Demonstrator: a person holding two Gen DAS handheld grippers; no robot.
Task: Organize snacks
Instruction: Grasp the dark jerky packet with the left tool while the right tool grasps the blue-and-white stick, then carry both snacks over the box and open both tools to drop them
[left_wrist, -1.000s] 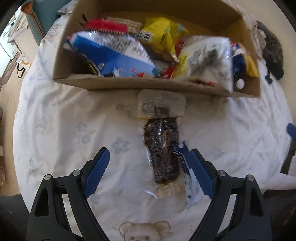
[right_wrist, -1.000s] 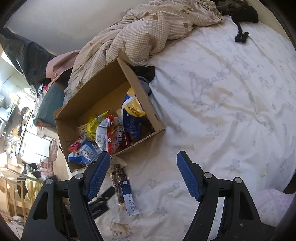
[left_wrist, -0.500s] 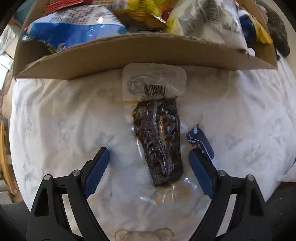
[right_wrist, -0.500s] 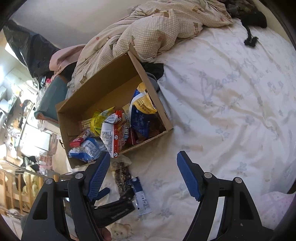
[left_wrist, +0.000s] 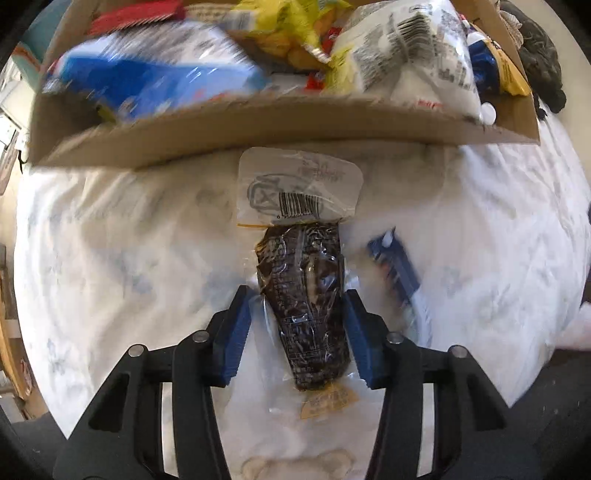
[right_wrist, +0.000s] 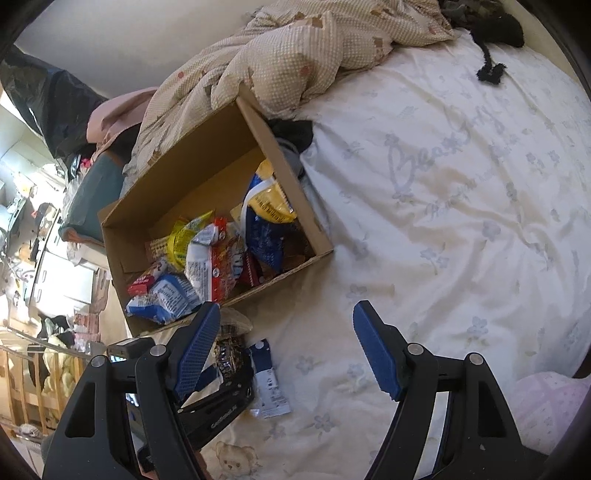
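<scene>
A clear packet of dark snack (left_wrist: 306, 295) with a white barcode header lies on the white bedsheet in front of a cardboard box (left_wrist: 258, 125) full of snack bags. My left gripper (left_wrist: 299, 325) is closed in on the packet, its blue pads touching both sides. A small blue-and-white packet (left_wrist: 397, 269) lies just right of it. In the right wrist view the box (right_wrist: 317, 229), the dark packet (right_wrist: 229, 350) and the blue packet (right_wrist: 267, 376) show at lower left. My right gripper (right_wrist: 284, 350) is open and empty above the sheet.
A checked beige duvet (right_wrist: 295, 59) is bunched behind the box. A dark cloth item (right_wrist: 487, 26) lies at the far corner of the bed. The bed edge and a cluttered room (right_wrist: 44, 258) are to the left. Bare sheet (right_wrist: 461, 184) spreads right of the box.
My left gripper has moved forward over the dark packet and its jaws have narrowed from wide open onto the packet's sides. The right gripper stays open, shifted slightly.
</scene>
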